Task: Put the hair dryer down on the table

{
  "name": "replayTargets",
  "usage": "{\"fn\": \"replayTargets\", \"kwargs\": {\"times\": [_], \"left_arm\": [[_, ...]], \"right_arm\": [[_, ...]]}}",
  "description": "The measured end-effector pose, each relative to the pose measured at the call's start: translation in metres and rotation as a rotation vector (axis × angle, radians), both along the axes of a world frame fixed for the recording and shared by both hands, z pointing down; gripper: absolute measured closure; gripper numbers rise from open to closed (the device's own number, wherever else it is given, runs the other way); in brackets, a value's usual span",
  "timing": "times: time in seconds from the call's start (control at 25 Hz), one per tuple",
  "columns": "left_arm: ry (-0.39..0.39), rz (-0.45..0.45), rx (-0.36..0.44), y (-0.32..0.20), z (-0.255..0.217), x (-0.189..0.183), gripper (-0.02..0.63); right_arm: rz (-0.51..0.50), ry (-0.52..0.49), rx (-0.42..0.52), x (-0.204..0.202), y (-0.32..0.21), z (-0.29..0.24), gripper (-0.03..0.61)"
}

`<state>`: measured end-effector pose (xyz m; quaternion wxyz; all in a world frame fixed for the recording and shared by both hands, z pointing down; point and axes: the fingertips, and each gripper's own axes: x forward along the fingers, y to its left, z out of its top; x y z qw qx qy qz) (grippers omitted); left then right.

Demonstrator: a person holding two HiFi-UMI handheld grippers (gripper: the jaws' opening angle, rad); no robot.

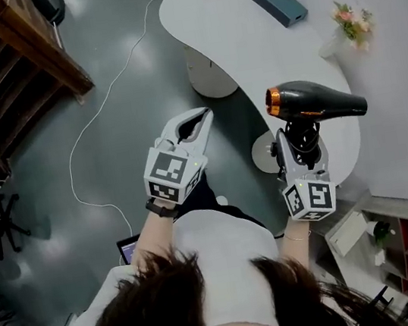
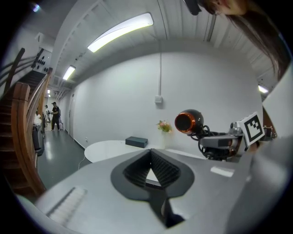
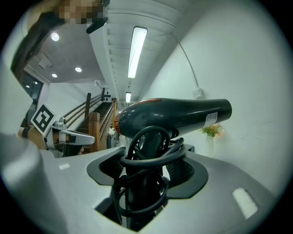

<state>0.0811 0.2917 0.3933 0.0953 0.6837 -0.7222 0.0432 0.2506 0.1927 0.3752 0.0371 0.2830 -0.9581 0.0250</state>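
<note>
Gripped in right claw (image 1: 296, 138) by cord-wrapped handle (image 3: 143, 185), hair dryer (image 1: 315, 100) is held over desk's (image 1: 228, 24) near edge; judged rigid, top-heavy (shell prob. slick); left claw (image 2: 151, 167) is closed, empty.

The hair dryer (image 1: 317, 100) at the right claw (image 1: 296, 140) is black with a copper-orange ring at one end. That claw and the left claw (image 1: 196, 121) are pale grey, each bearing black-and-white square markers (image 1: 169, 173). Beyond them the desk (image 1: 230, 39) is white, with a dark teal box (image 1: 280, 3) and pink flowers (image 1: 353, 22).
</note>
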Motion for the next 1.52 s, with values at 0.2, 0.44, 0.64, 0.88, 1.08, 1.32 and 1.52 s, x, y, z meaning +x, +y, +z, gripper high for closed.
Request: {"fn": "replayTargets", "kwargs": {"times": [0.2,0.44,0.64,0.88,1.08,1.32,1.52], "left_arm": [[-0.004,0.011,0.006,-0.033,0.002,-0.048,0.555],[-0.023,0.041,0.024,-0.078,-0.014,-0.119,0.555],[-0.025,0.06,0.025,-0.105,-0.015,-0.162,0.555],[-0.016,0.08,0.008,-0.123,-0.002,-0.195,0.555],[0.002,0.098,-0.011,-0.129,0.008,-0.21,0.555],[0.027,0.12,-0.038,-0.144,0.023,-0.219,0.555],[0.033,0.121,-0.034,-0.166,0.028,-0.227,0.555]], "right_arm": [[-0.003,0.007,0.019,-0.054,-0.031,-0.001,0.301],[0.007,-0.015,0.035,-0.126,-0.068,-0.015,0.301],[0.034,-0.012,0.027,-0.165,-0.09,-0.015,0.301],[0.082,-0.012,0.004,-0.188,-0.113,-0.009,0.301],[0.115,0.01,-0.02,-0.197,-0.116,0.0,0.301],[0.151,0.028,-0.059,-0.199,-0.133,0.013,0.301],[0.175,0.038,-0.062,-0.199,-0.157,0.019,0.301]]}}
